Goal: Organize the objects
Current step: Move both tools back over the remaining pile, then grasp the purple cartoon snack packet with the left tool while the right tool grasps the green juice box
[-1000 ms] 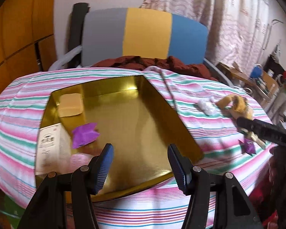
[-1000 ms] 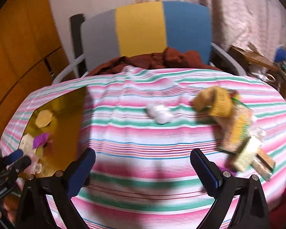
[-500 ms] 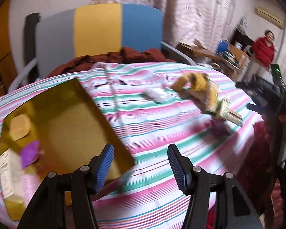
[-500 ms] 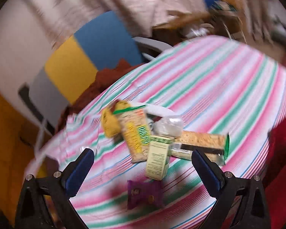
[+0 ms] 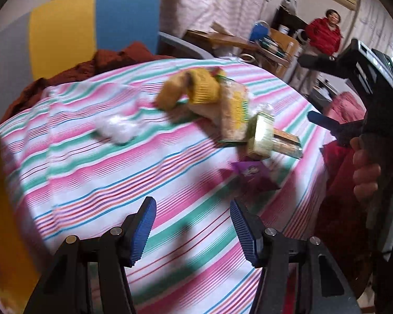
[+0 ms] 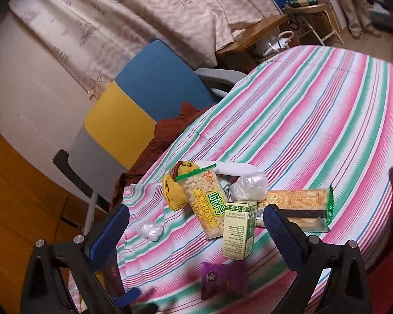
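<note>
Both tongs hang wide apart and empty above a striped surface point(image 6: 327, 110). Nearest the right tongs point(image 6: 196, 238) lies a purple packet point(image 6: 222, 280). Just beyond it a green box point(image 6: 239, 229) stands tilted, leaning on a rice-cracker bar point(image 6: 205, 204) and a long biscuit pack point(image 6: 298, 205) — a touching cluster with a yellow knitted item point(image 6: 174, 193) and a clear wrapped ball point(image 6: 249, 189). A white wrapped lump point(image 6: 150, 231) sits apart. The left tongs point(image 5: 192, 229) point at the same, blurred pile. A gold tray point(image 5: 2, 209) edges the far left; a chair point(image 6: 133, 115) stands beyond.
</note>
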